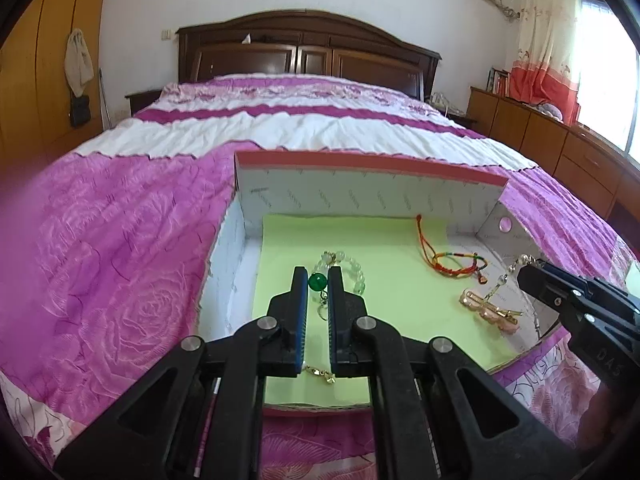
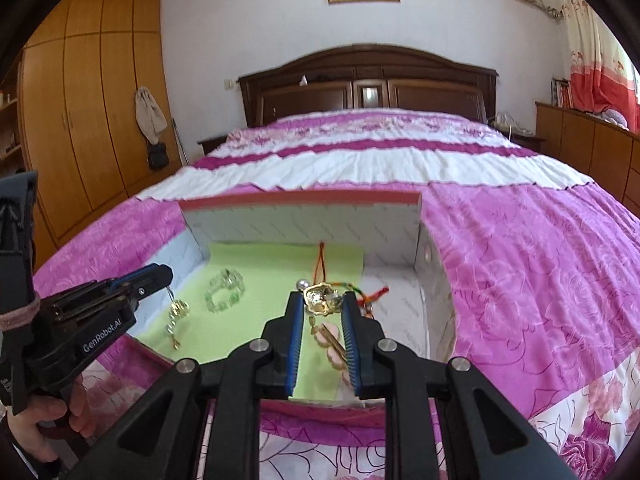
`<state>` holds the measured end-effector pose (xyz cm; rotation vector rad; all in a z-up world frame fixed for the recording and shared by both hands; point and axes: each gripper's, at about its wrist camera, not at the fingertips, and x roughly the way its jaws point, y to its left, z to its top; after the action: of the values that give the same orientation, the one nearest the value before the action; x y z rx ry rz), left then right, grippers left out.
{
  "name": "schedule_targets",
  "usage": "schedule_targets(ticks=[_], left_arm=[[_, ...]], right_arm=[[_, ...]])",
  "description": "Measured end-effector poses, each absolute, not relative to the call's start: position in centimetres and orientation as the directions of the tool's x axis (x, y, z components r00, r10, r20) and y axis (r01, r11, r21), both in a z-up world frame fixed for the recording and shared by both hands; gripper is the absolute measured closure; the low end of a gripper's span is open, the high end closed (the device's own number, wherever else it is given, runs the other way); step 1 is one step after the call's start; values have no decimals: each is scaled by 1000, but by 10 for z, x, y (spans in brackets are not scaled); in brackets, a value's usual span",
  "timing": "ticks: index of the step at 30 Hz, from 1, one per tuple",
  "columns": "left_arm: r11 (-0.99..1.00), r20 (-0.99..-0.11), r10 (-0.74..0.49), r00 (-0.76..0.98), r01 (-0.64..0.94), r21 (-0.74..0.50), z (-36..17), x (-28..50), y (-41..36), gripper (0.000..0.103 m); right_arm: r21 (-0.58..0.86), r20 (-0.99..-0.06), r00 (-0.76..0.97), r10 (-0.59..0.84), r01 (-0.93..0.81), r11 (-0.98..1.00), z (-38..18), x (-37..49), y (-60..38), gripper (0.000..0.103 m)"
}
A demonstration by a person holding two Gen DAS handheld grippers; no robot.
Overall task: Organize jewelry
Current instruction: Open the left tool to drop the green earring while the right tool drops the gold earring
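Two tongs are over one open white cardboard box with a red rim (image 1: 360,160) on the pink floral bedspread (image 1: 120,240): the left tongs (image 1: 317,272) are pressed together on one dangling gold chain with a green bead (image 2: 178,308), and the right tongs (image 2: 322,303) pinch one gold ornament with pearls (image 2: 316,294). Three pieces lie on the box's single green paper sheet (image 1: 400,240): one clear bead bracelet (image 2: 224,290), one red braided cord bracelet (image 1: 452,260) and one pink-and-gold hair clip (image 1: 490,312).

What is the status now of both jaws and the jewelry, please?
Left gripper shut on gold chain, dangling over box. Right gripper shut on gold brooch. Bead bracelet, cord bracelet lie inside. Nothing blocking.
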<state>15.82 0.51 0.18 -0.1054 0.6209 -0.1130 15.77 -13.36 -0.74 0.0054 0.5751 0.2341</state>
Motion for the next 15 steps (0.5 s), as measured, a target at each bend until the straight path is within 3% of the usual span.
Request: schedule_targets(ticks=[11, 13, 15], left_arm=[[985, -640, -146, 754, 52, -163, -10, 166, 8, 101], [986, -648, -146, 748, 57, -157, -10, 165, 7, 98], [986, -653, -150, 742, 66, -152, -10, 166, 4, 87]], right_arm=[[73, -624, 757, 197, -195, 978, -21, 167, -134, 80], [68, -629, 753, 192, -193, 979, -21, 168, -133, 79], [70, -632, 750, 195, -195, 978, -21, 168, -132, 77]])
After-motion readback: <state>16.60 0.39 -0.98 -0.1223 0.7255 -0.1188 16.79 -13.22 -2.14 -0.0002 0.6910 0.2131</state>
